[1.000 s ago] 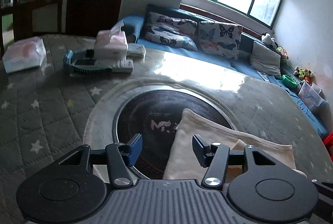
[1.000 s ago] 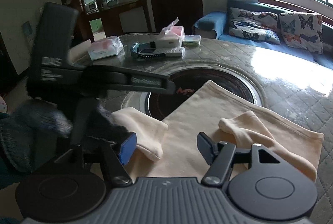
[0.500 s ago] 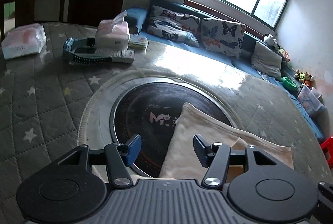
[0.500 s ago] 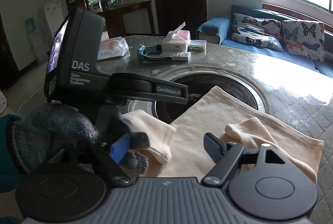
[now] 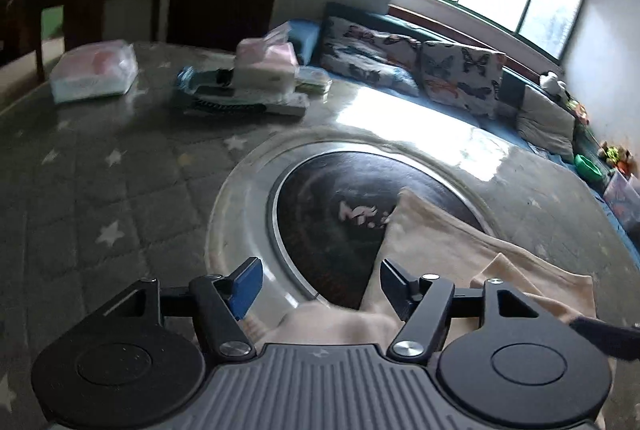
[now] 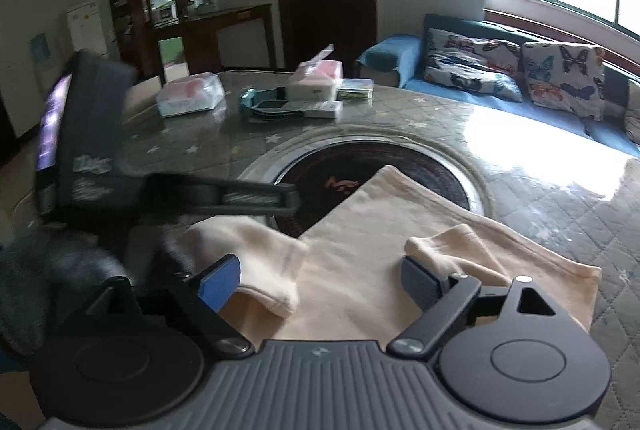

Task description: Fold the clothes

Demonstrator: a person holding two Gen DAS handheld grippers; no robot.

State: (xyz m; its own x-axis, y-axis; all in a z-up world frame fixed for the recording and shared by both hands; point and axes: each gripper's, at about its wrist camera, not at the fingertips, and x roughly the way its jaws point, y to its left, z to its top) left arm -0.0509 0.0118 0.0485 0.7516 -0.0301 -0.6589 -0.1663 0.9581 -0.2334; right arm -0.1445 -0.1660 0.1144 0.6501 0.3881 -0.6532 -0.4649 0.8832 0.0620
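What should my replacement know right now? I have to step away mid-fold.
Left gripper: open, holding nothing, over the left sleeve's edge.
Right gripper: open, holding nothing, above the shirt's near end.
The cream shirt lies flat on the table, partly over the dark round inset.
Done: both sleeves, left sleeve and right sleeve, are folded onto the body.
Left: fold the body over.

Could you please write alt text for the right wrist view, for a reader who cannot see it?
The open right gripper hovers over a cream garment lying on a quilted grey table, both sleeves folded in over the body. To its left, the blurred left gripper reaches over the left sleeve. Tissue packs and a sofa sit beyond.
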